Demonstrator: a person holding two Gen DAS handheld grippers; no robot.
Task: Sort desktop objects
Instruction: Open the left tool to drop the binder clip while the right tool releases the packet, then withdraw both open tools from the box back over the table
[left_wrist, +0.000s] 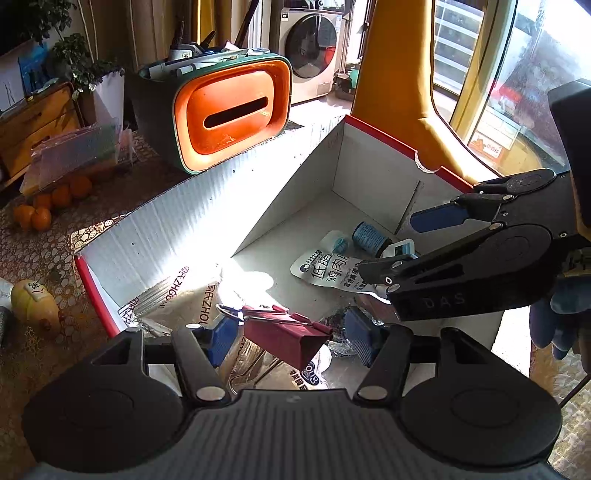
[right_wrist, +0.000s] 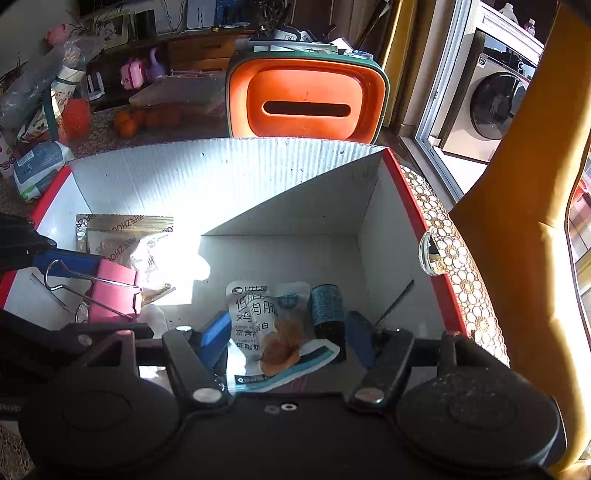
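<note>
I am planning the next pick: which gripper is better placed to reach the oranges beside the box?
Left, probably. The oranges lie beyond the box wall on the left gripper's side; its jaws stand open around the red clip. The right gripper is farther away.

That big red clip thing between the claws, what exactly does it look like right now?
The red binder clip is a large folded metal clip, pinkish in sunlight, with two silver wire handles. It sits tilted between the left gripper's blue pads, inside the white cardboard box, above foil snack packets. Whether the pads actually press it is unclear.
</note>
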